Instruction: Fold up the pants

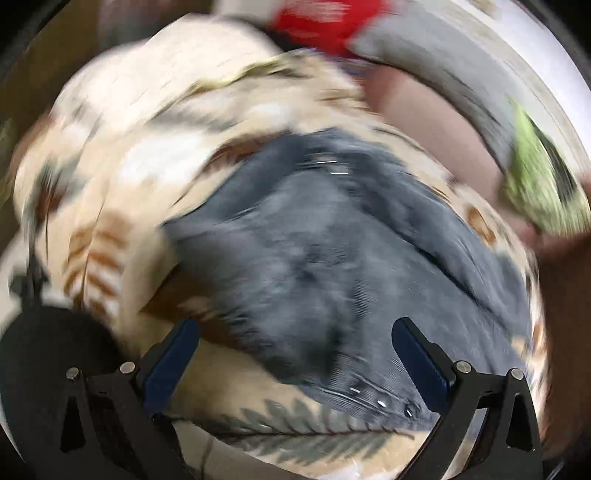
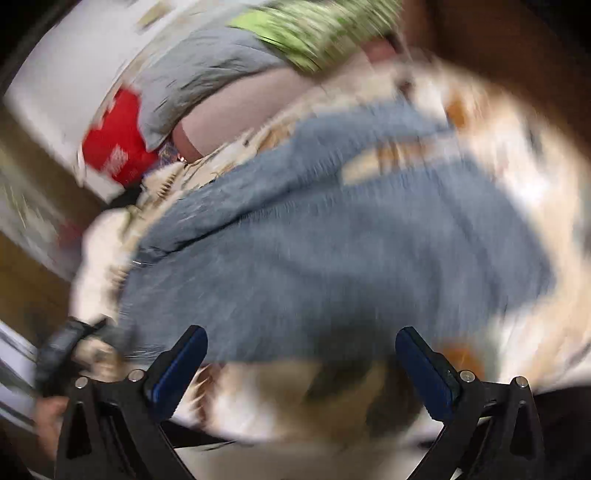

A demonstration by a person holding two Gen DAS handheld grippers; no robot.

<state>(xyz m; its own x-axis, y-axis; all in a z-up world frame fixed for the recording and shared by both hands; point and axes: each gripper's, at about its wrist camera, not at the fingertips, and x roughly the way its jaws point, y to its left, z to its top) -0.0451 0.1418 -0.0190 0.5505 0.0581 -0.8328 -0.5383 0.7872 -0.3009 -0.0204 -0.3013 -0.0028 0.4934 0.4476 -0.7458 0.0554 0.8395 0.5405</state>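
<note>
The blue-grey denim pants (image 1: pixel 332 258) lie bunched on a cream leaf-patterned bed cover (image 1: pixel 122 155). Both views are motion-blurred. My left gripper (image 1: pixel 295 332) is open and empty, hovering over the near end of the pants, with metal rivets showing near the right finger. In the right wrist view the pants (image 2: pixel 332 251) spread across the cover (image 2: pixel 535 184). My right gripper (image 2: pixel 301 339) is open and empty just above their near edge. The other gripper's dark body (image 2: pixel 70 347) shows at the left edge.
A red item (image 1: pixel 325 22), a grey cloth (image 1: pixel 436 62), a pinkish pillow (image 1: pixel 424 110) and a green patterned cloth (image 1: pixel 535 177) lie beyond the pants. They also show in the right wrist view: red item (image 2: pixel 114 140), grey cloth (image 2: pixel 207 74), green cloth (image 2: pixel 317 29).
</note>
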